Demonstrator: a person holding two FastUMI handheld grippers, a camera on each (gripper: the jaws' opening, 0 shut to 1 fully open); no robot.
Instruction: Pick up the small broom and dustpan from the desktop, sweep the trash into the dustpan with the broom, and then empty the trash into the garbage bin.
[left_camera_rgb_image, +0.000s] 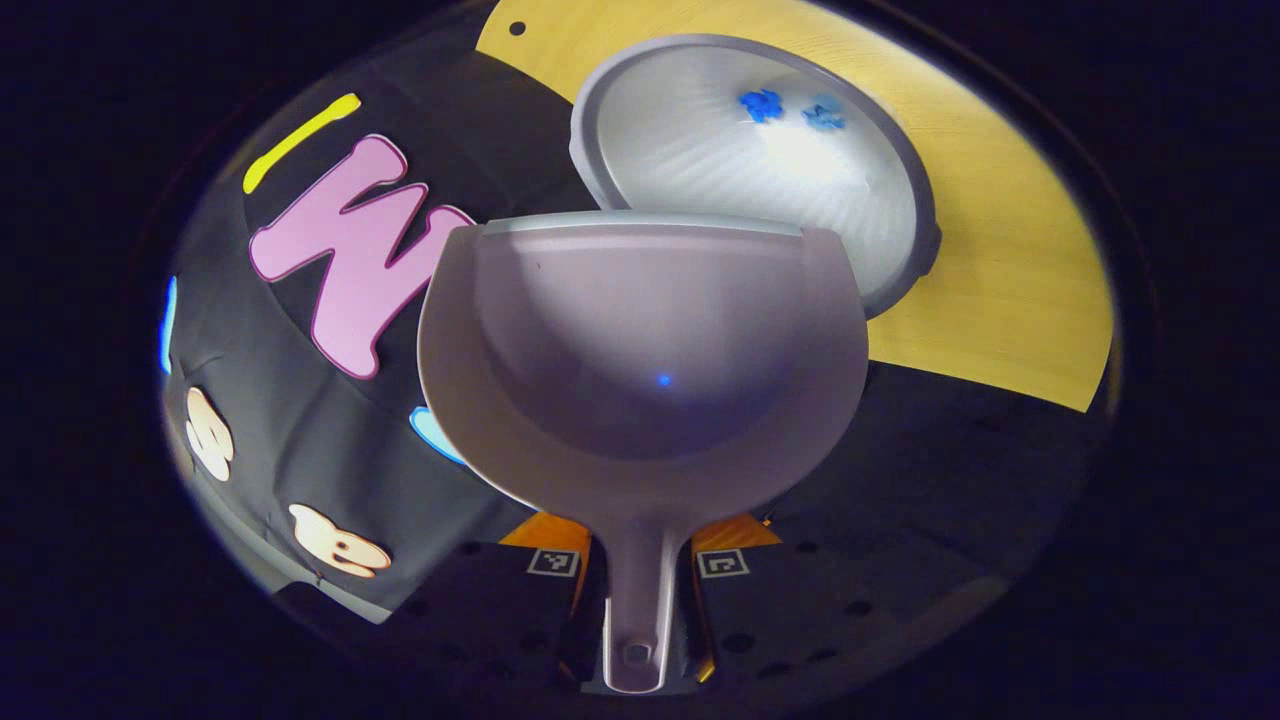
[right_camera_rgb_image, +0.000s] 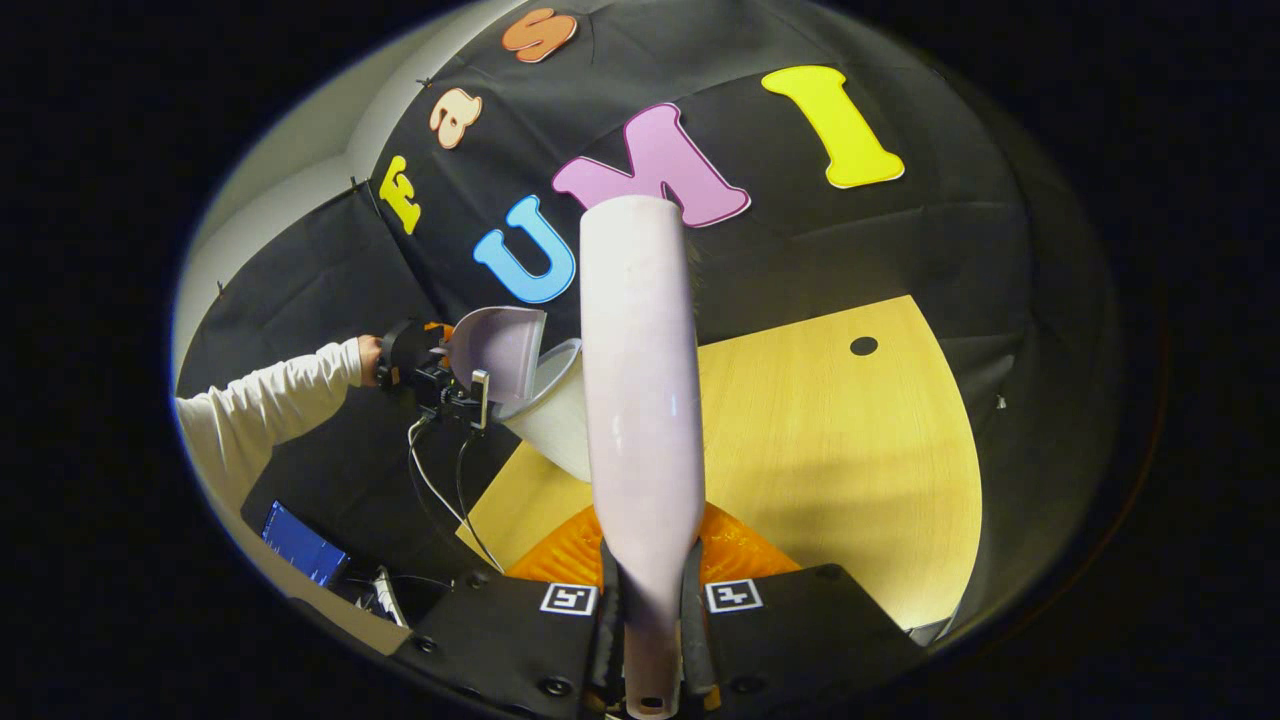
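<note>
My left gripper (left_camera_rgb_image: 634, 600) clamped on dustpan (left_camera_rgb_image: 640, 360) handle, pan tipped over bin (left_camera_rgb_image: 700, 160) ahead; blue trash (left_camera_rgb_image: 790, 108) lies in bin. Right gripper (right_camera_rgb_image: 648, 600) clamps broom (right_camera_rgb_image: 640, 400). Emptying step, seems near finished.

Left gripper (left_camera_rgb_image: 636, 600) and right gripper (right_camera_rgb_image: 648, 610), jaws apparently clamped, both raised.
</note>
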